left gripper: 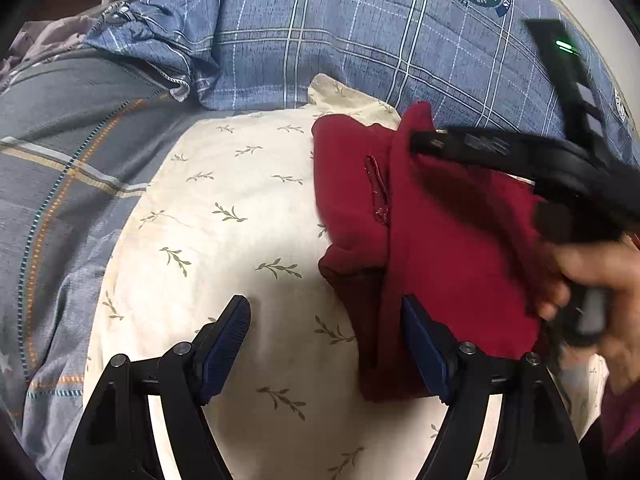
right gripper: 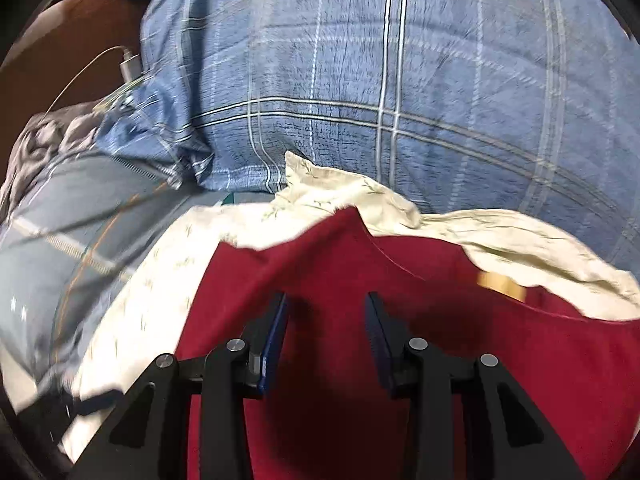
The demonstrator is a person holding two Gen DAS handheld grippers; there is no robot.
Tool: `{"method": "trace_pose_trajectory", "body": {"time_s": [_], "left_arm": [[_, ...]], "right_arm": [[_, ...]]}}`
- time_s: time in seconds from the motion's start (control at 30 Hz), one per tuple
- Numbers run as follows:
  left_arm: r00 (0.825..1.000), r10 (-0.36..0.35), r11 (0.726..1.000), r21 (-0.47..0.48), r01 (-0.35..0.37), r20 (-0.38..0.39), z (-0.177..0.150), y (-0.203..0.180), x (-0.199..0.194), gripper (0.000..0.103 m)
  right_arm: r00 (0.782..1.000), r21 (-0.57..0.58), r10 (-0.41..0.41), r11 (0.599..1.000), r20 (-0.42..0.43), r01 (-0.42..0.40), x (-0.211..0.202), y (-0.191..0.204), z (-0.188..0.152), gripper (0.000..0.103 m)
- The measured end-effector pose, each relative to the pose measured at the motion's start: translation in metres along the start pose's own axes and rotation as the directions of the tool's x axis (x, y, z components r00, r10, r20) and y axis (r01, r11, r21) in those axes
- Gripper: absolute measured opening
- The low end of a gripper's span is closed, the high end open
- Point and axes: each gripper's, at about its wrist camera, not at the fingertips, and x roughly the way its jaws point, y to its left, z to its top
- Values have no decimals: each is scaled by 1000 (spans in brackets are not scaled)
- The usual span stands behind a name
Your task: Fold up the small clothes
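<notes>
Lying on the cream leaf-print cloth [left gripper: 224,216] spread over the blue checked bedding [left gripper: 360,40], the red garment [left gripper: 448,240] runs lengthwise away from me, and in the left view it sits to the right of that cloth's middle. My right gripper [right gripper: 326,320] is the nearer one, directly above the red fabric with its jaws partly apart and nothing between them that I can see, though this view is blurred. My left gripper [left gripper: 326,332] stands wide and empty, its right pad [left gripper: 420,344] at the garment's near left edge, its left pad over bare cloth.
</notes>
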Motion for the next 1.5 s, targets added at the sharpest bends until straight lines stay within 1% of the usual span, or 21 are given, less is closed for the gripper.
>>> {"method": "trace_pose_trajectory", "body": {"time_s": [0.1, 0.17, 0.23, 0.3, 0.4, 0.47, 0.5, 0.6, 0.77, 0.83, 0.9, 0.93, 1.0, 1.07, 1.13, 1.2, 1.27, 1.3, 1.33, 1.43, 1.5], "left_arm": [[1000, -9, 1000, -9, 9, -6, 4, 3, 3, 77], [1000, -10, 1000, -18, 10, -3, 7, 3, 4, 77], [1000, -12, 1000, -22, 12, 0, 10, 4, 6, 77], [1000, -12, 1000, -23, 12, -1, 11, 2, 8, 77], [1000, -11, 1000, -22, 11, -5, 11, -1, 10, 77], [1000, -14, 1000, -20, 14, -3, 11, -2, 9, 77], [1000, -14, 1000, -17, 14, -2, 11, -2, 9, 77], [1000, -15, 1000, -21, 15, -8, 10, -1, 9, 77], [1000, -14, 1000, -25, 14, -5, 10, -2, 8, 77], [1000, -24, 999, -35, 24, -4, 10, 0, 6, 77], [999, -43, 998, -55, 43, 4, 10, 4, 2, 77], [998, -55, 996, -67, 55, 6, 10, 7, 1, 76], [997, -83, 993, -89, 83, 0, 11, 12, 1, 76], [995, -97, 990, -100, 96, -8, 11, 15, 2, 76], [995, -96, 991, -93, 94, -8, 11, 15, 3, 76], [995, -98, 992, -84, 97, -9, 11, 13, 3, 76], [994, -108, 991, -81, 107, -9, 12, 12, 3, 76], [993, -116, 990, -81, 115, -6, 12, 12, 2, 76], [992, -123, 989, -81, 123, -2, 13, 11, 2, 76], [987, -157, 985, -74, 158, 13, 15, 8, 2, 79], [983, -184, 980, -68, 185, 22, 17, 5, 3, 80]], "right_arm": [[1000, 1, -2, 1000, -29, 2, 22, 2, 5, 40], [1000, -3, -8, 1000, -22, 8, 36, 5, 4, 42], [1000, -16, -14, 1000, -1, 14, 39, 7, 3, 42], [1000, -15, -10, 1000, -1, 10, 42, 7, 4, 42], [1000, 15, 20, 1000, 0, -20, 41, 0, 4, 42], [999, 50, 33, 998, -9, -32, 32, -6, 4, 43], [999, 70, 40, 997, -10, -39, 27, -9, 4, 45], [997, 125, 78, 989, 2, -78, 11, -15, 1, 61], [991, 131, 134, 983, -2, -132, -1, -5, 1, 62], [988, 135, 155, 979, -5, -153, -1, 2, 3, 68], [985, 110, 169, 980, -33, -165, 3, 14, 6, 74], [984, 83, 166, 984, -66, -161, 7, 23, 7, 77], [985, 41, 129, 991, -116, -125, 16, 35, 10, 80], [987, -23, 63, 998, -145, -67, 28, 50, 12, 85], [984, -87, -2, 996, -179, -13, 43, 62, 12, 95], [980, -151, -61, 988, -189, 33, 50, 70, 11, 95], [983, -176, -79, 983, -164, 50, 46, 69, 9, 84], [986, -168, -75, 984, -147, 49, 42, 66, 10, 65], [991, -152, -46, 988, -126, 27, 33, 57, 11, 41], [992, -84, 56, 994, -111, -65, 13, 37, 13, 20], [993, -67, 87, 993, -86, -93, 0, 30, 14, 18]]}}
